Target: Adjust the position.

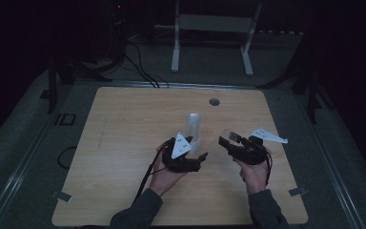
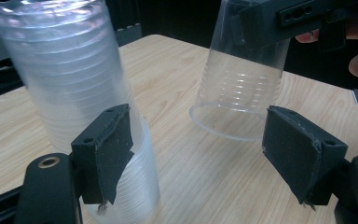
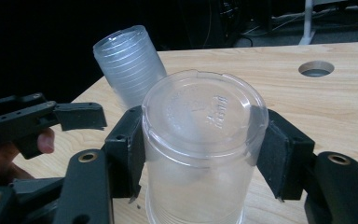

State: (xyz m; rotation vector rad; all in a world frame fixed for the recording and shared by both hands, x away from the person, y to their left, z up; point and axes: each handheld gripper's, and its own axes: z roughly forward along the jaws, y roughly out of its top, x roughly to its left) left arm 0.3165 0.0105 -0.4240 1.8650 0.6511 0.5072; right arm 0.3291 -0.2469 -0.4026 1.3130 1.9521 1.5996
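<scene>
Clear cup [image 3: 200,149] gripped by right tongs [image 3: 200,154]; left tongs [image 2: 200,158] open; dim overhead.

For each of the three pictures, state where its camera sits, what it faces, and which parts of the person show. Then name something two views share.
High view: above the person's side, facing forward and down on the table; forearms, hands, left gripper, right gripper.
Left gripper view: on that gripper, facing the cup stack; its open jaws, fingertips.
Right gripper view: on that gripper, facing the single cup it clamps upside down; fingers at left.
Shared: stack and single cup.
</scene>
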